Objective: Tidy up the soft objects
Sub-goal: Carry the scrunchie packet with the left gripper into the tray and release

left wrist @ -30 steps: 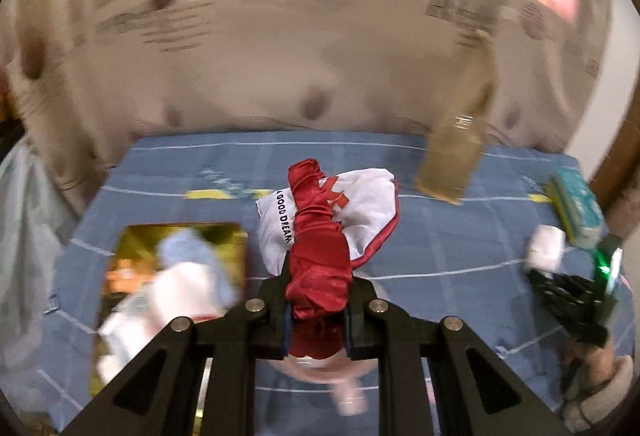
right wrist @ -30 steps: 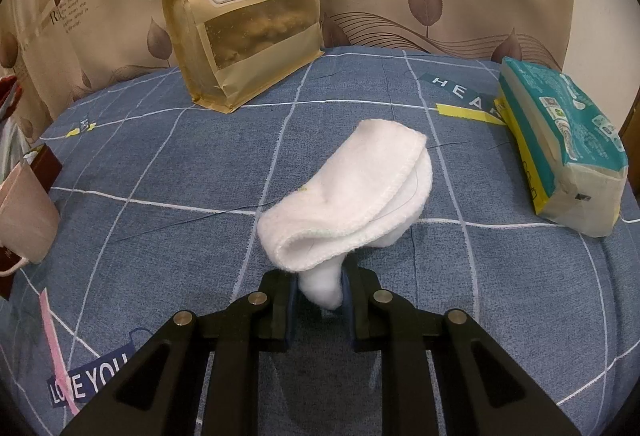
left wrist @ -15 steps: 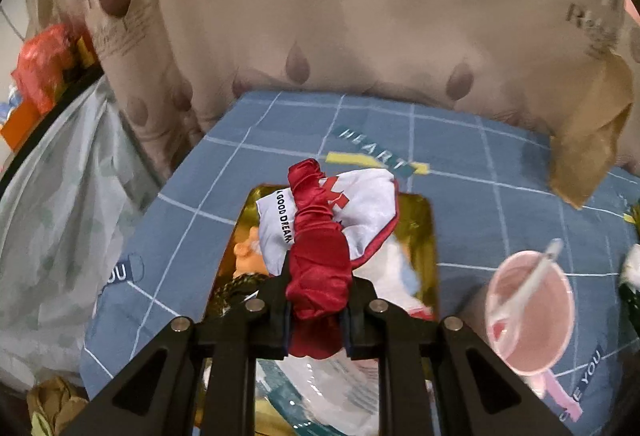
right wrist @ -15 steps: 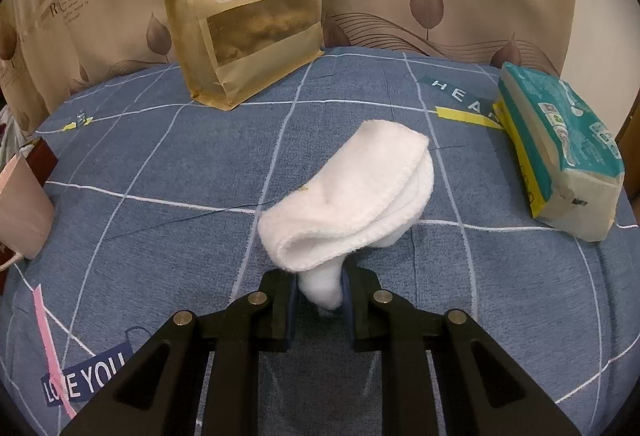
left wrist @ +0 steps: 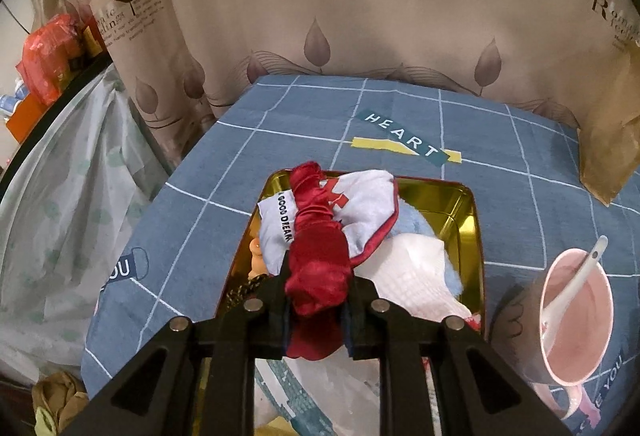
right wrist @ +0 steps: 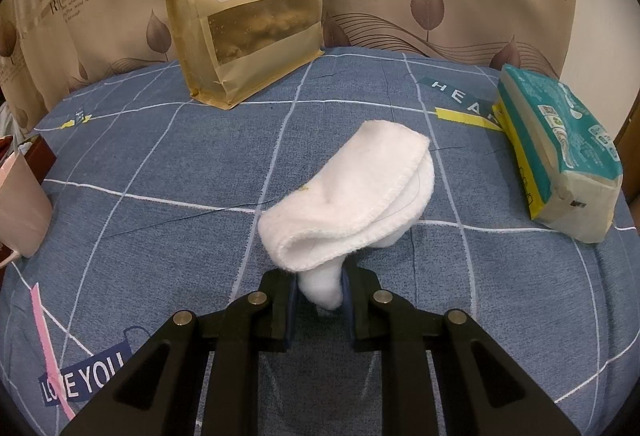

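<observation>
My left gripper [left wrist: 318,310] holds a red and white satin cloth [left wrist: 320,236] just above a gold tin box [left wrist: 460,211]. Its jaws are opening, with the red bunch still pressed between the pads. White and light blue soft items [left wrist: 416,260] lie inside the tin. In the right wrist view, my right gripper [right wrist: 320,296] is shut on the corner of a folded white sock [right wrist: 352,195], which hangs a little above the blue checked cloth [right wrist: 160,163].
A pink mug with a white spoon [left wrist: 572,320] stands right of the tin. A tan snack bag [right wrist: 244,7] stands at the back and a teal tissue pack [right wrist: 560,159] lies at the right. Beige curtains close off the far edge; a plastic bag [left wrist: 64,203] hangs off the left side.
My left gripper swung left with the red and white cloth, from open tablecloth to over the gold tin, and sank closer. The right gripper and the sock stayed put.
</observation>
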`<state>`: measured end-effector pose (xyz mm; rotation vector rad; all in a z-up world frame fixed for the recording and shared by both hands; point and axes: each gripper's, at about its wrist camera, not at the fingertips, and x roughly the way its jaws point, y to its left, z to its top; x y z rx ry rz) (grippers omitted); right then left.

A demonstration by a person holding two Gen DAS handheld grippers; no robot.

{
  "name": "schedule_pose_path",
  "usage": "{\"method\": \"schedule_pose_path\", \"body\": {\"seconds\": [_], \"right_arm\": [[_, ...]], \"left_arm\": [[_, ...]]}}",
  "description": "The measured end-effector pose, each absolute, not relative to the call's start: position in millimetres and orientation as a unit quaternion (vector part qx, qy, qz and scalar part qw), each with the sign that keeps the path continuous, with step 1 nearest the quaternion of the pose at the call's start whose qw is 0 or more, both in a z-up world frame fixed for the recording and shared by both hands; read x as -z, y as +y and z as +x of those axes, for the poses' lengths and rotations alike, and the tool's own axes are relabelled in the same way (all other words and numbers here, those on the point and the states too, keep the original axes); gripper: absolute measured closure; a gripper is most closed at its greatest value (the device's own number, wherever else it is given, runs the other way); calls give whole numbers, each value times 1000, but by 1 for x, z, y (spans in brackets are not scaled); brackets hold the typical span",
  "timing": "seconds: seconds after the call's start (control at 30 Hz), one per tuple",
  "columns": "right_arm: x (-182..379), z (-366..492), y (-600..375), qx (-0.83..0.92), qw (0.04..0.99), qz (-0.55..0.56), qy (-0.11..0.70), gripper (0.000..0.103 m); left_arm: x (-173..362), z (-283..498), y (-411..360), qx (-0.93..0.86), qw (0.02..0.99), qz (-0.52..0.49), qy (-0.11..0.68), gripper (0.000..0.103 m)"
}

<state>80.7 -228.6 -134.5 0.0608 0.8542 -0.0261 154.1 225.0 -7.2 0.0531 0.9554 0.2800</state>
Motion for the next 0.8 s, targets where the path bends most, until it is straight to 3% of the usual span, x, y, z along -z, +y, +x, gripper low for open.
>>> {"method": "schedule_pose_path", "body": {"seconds": [0.33, 0.47, 0.8], "right_arm": [[135, 81, -228, 15, 909, 23, 415, 86], [135, 81, -228, 17, 909, 20, 415, 86], [135, 82, -226, 19, 909, 12, 416, 86]], "left_arm": [[4, 152, 228, -138, 880, 24, 455, 70], [-3, 146, 226, -138, 882, 35, 448, 57], [-40, 111, 232, -135, 901, 39, 411, 53]]}}
